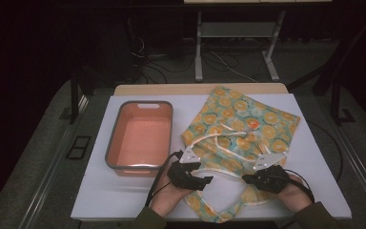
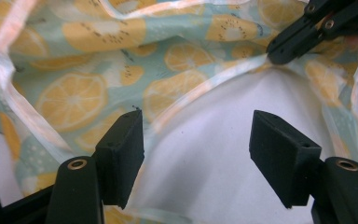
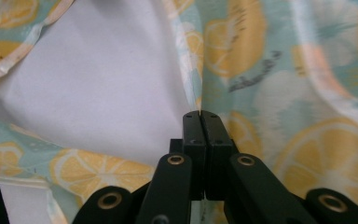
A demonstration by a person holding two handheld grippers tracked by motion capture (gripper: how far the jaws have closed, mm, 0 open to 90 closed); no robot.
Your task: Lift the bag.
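I am clamping my right tool [image 3: 200, 122] on the hem of the lemon-print apron [image 1: 240, 126] lying toward the tabletop's [image 1: 100, 191] near right edge; my left tool [image 2: 196, 144] is standing apart, needing next to pinch the opposite hem.

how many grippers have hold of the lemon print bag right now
1. The right gripper is shut on the lemon print bag at its edge, near the table's front right. The left gripper stands open over the bag's near left part, gripping nothing.
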